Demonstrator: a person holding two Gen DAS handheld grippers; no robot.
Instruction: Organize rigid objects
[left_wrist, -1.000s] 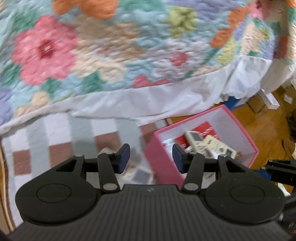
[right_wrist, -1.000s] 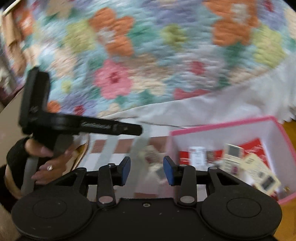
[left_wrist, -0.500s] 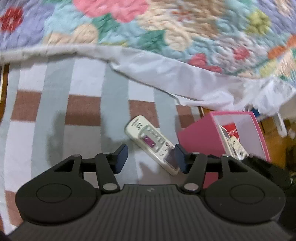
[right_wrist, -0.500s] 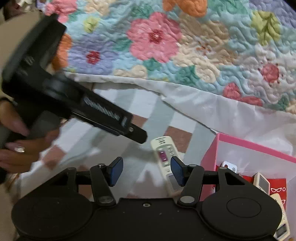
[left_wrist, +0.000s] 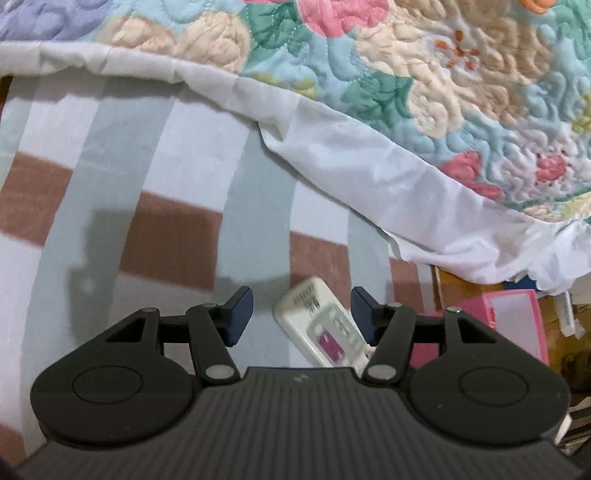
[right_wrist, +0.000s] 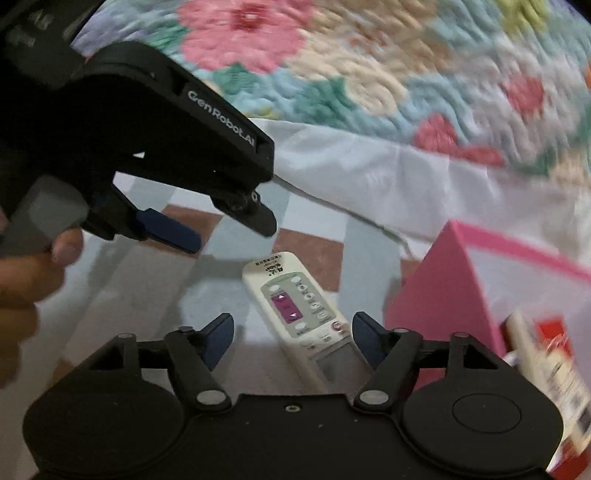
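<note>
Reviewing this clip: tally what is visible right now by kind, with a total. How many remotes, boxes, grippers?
Remotes on the rug: 1
Remotes in the box: at least 1, blurred
Pink boxes: 1
Grippers: 2, left and right, both open and empty; the right's jaws are opening
Total: 5

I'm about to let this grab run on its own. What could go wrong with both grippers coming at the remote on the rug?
1. The left gripper and right gripper both aim at the one remote, so they may collide.
2. The right gripper's jaws are opening and the remote lies slantwise between them, so a grip could catch a corner and twist it.
3. The pink box stands close beside the remote and could get knocked.
</note>
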